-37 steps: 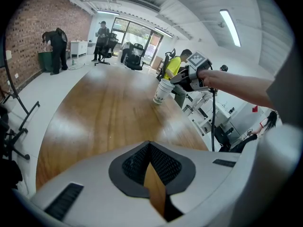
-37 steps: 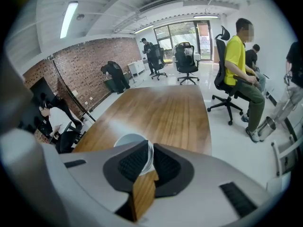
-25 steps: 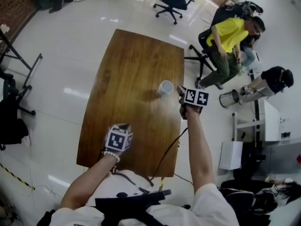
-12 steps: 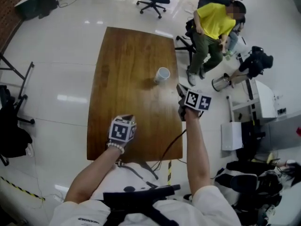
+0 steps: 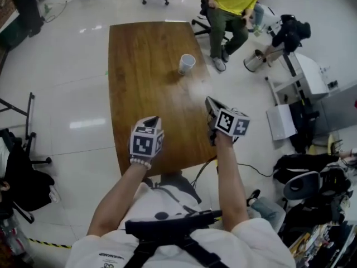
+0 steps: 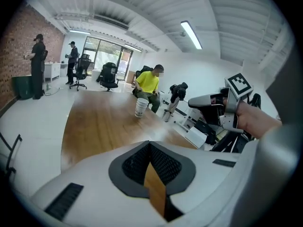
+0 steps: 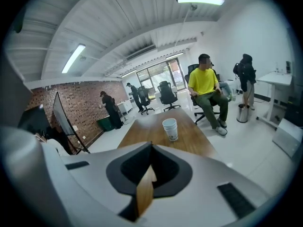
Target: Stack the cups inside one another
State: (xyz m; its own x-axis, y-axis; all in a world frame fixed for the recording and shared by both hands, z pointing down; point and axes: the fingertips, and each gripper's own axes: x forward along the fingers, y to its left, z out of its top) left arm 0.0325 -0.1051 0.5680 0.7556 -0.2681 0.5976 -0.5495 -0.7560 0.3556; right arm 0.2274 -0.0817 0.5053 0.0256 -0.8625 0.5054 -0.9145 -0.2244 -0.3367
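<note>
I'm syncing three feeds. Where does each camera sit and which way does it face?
Head view: on the person's head, looking steeply down at the wooden table; both forearms, left gripper and right gripper show.
Left gripper view: on the left gripper, looking along its shut jaws across the table; the right gripper and hand show.
Right gripper view: on the right gripper, looking along its shut jaws down the table; only its own body shows.
Shared: all three see the white cups.
</note>
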